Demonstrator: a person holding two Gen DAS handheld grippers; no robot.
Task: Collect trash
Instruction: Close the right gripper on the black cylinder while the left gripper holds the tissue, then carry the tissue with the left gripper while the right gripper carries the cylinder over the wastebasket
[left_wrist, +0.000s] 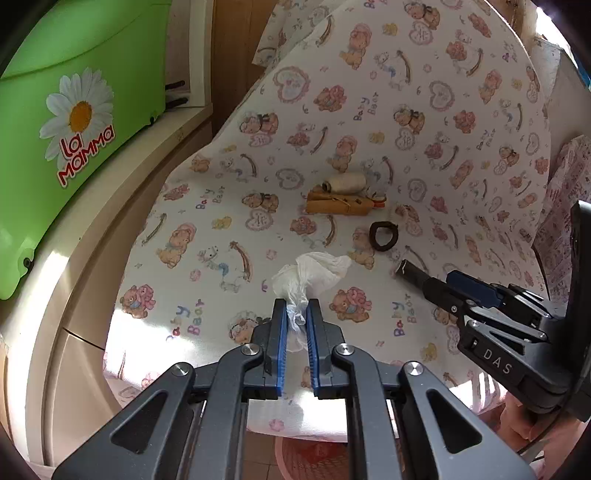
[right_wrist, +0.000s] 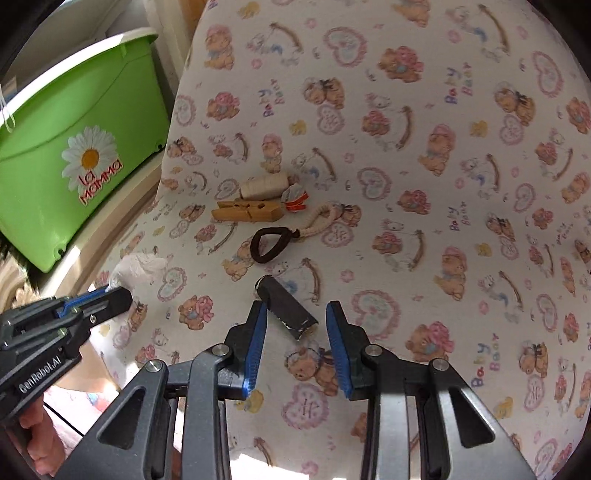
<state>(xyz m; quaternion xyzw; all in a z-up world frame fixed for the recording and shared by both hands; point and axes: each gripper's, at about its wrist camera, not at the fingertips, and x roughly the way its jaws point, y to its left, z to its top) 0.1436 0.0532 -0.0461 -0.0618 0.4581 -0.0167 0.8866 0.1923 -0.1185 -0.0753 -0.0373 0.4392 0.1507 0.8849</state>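
**Right jaws astride the black tube, not yet gripping; slip risk**

Black tube (right_wrist: 286, 309), torn at its near end, lies on the bear-print cloth (right_wrist: 443, 184) in the lower centre of the right wrist view. It sits skewed between the jaws of the right hand-held gripper (right_wrist: 297, 314): against the left pad, clear of the right. Released for now. Closing on that angle could roll or squirt it out.

Left hand-held gripper (left_wrist: 297, 314) is clenched on a crumpled white tissue (left_wrist: 310, 275), by a thin twisted tail only, so it may pull free in transit.

Brown hair tie (right_wrist: 267, 245), clothespin (right_wrist: 245, 212) and thread spool (right_wrist: 264, 185) lie just beyond; overreach could snag them. Green bin (right_wrist: 55, 166) at upper left.
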